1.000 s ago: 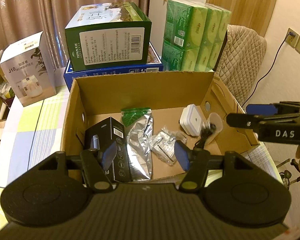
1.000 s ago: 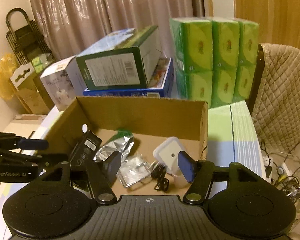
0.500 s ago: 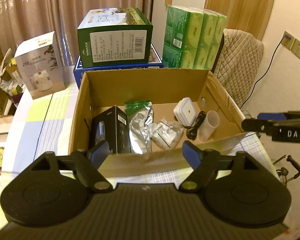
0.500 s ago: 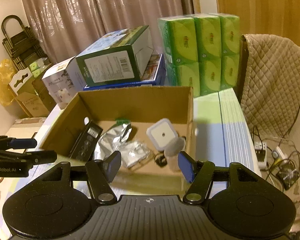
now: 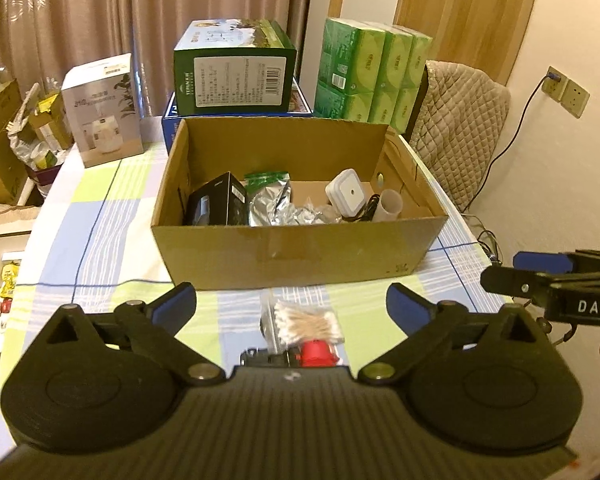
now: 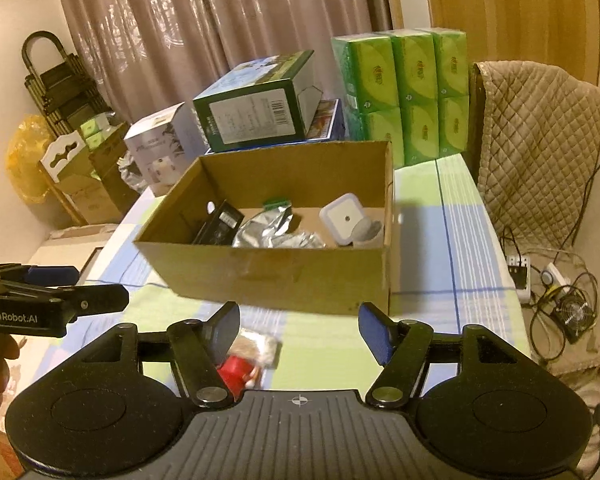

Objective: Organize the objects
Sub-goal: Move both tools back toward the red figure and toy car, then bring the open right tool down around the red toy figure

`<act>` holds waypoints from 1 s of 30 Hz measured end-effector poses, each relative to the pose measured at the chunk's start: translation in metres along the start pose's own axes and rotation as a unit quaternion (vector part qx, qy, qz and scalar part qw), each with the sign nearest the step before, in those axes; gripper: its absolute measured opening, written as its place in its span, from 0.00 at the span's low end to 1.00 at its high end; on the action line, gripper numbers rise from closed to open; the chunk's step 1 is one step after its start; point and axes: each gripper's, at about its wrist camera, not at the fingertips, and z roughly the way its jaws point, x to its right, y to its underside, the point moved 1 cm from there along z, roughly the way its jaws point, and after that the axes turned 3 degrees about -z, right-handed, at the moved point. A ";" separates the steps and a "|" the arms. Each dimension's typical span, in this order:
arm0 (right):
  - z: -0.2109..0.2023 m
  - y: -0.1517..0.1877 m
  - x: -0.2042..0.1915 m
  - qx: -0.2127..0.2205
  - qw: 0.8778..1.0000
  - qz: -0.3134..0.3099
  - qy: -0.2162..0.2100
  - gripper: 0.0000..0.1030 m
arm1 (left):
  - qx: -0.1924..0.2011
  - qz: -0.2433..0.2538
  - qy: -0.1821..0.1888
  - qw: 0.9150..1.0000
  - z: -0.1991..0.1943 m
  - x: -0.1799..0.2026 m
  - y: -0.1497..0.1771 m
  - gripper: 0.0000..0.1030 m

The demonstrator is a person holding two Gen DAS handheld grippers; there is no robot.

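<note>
Both tools hang over the near edge of the checked surface (image 5: 100,216), in front of the box (image 5: 300,252). Left tool (image 5: 290,298): its jaws have just been opening and now stand spread wide, nothing between the pads; below the gap, on the cloth, lie a clear bag of swabs (image 5: 304,320) and, nearer the camera, a red item (image 5: 316,354) beside something small and dark, too hidden to name. Right tool (image 6: 298,326): jaws have just been opening a little, about half parted, gripping nothing; the swabs (image 6: 260,348) and red item (image 6: 238,370) sit just by its left finger.

Inside the box, from left to right: a black carton (image 5: 218,206) standing on end, a foil pouch (image 5: 270,200) with a green top, crumpled clear wrapping (image 5: 314,214), a white square device (image 5: 346,194), a black cord (image 5: 366,210), and a pale tube (image 5: 390,204).

Behind the box a green carton (image 5: 234,76) rests on a blue one (image 5: 168,120), with green tissue packs (image 5: 374,72) to the right and a white carton (image 5: 102,110) to the left.
</note>
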 end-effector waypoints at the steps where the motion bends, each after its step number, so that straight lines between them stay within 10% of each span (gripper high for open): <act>1: -0.006 0.004 -0.002 0.001 1.000 0.001 0.001 0.62 | 0.001 -0.001 0.000 1.000 -0.005 0.000 0.004 0.99; 30: -0.022 0.050 -0.037 -0.016 1.000 0.011 -0.012 0.64 | 0.006 -0.029 -0.062 0.998 -0.041 -0.043 0.085 0.99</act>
